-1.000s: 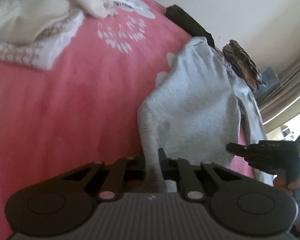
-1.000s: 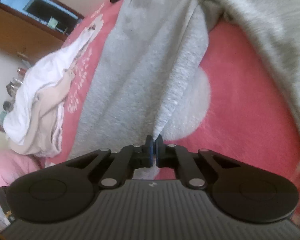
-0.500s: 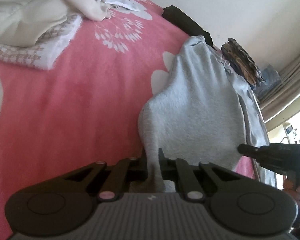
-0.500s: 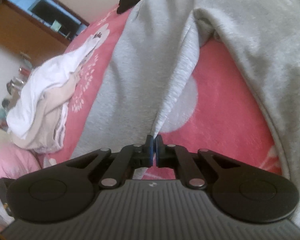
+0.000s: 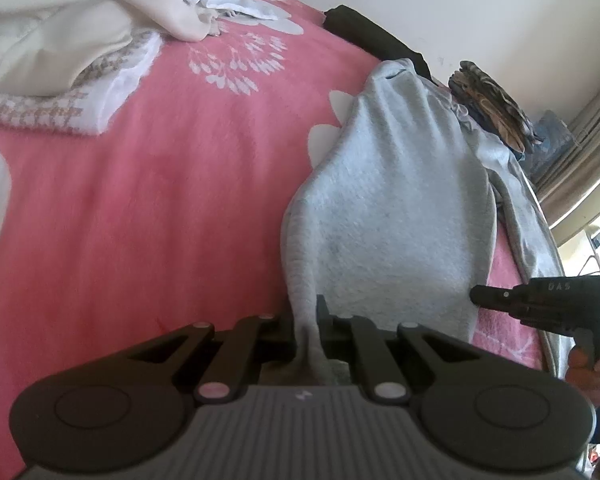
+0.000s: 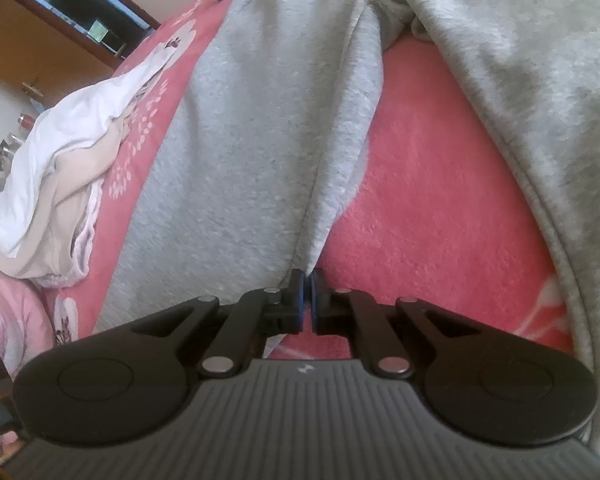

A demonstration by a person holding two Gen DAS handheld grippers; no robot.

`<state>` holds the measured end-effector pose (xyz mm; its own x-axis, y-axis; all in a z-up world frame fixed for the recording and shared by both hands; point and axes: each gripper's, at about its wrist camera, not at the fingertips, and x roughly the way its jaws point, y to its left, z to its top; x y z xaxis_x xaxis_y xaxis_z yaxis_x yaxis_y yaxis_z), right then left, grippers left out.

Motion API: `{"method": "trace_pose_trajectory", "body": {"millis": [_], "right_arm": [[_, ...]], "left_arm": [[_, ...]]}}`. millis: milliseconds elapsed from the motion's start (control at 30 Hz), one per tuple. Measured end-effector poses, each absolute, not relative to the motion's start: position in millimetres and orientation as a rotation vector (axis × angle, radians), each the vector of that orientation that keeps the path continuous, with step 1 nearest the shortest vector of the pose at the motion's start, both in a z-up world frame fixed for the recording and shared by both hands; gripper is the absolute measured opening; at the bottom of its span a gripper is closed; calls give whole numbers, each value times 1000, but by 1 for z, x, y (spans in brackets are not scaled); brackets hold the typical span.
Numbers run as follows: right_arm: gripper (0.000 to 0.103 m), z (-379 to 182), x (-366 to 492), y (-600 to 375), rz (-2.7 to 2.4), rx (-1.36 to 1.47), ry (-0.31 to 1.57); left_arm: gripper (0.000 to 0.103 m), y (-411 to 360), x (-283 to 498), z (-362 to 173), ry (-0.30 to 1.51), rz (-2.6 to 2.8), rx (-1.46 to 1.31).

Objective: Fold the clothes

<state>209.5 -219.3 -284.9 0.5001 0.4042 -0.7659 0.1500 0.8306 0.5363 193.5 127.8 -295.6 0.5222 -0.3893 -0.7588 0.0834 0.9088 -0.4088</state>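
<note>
Left tongs (image 5: 305, 320): I have them clamped on a bunched corner of the grey garment (image 5: 392, 216), and the cloth runs up taut from between the fingers.
Right tongs (image 6: 308, 286): mine too, pinched together on a thin folded edge of the same grey cloth; in the left wrist view they show at the right edge, held by my hand (image 5: 588, 372).
Grey garment: a fleecy piece lying lengthwise on the bed, its near end lifted between my two tongs, its far end reaching a dark garment (image 5: 372, 36) at the bed's far edge.
Bed: covered by a pink blanket (image 5: 140, 208) with white flower prints.
Clothes pile (image 5: 60, 40): cream and white pieces heaped on the blanket, well apart from the grey garment, to its left.
Beyond the bed: a brown patterned bundle (image 5: 488, 104) beside the wall.
</note>
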Motion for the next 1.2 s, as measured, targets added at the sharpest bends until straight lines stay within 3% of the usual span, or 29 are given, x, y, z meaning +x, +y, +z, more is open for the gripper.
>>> {"method": "trace_pose_trajectory", "body": {"millis": [367, 600, 800, 1200], "right_arm": [[4, -285, 199, -222, 193, 600, 1074], [4, -285, 179, -222, 208, 598, 1116], [4, -287, 158, -222, 228, 610, 1143], [6, -286, 99, -224, 291, 560, 1134]], "left_arm": [[21, 141, 187, -297, 981, -323, -407], [54, 147, 176, -291, 969, -341, -423], [68, 163, 161, -285, 971, -318, -449], [72, 213, 112, -253, 1033, -343, -317]]}}
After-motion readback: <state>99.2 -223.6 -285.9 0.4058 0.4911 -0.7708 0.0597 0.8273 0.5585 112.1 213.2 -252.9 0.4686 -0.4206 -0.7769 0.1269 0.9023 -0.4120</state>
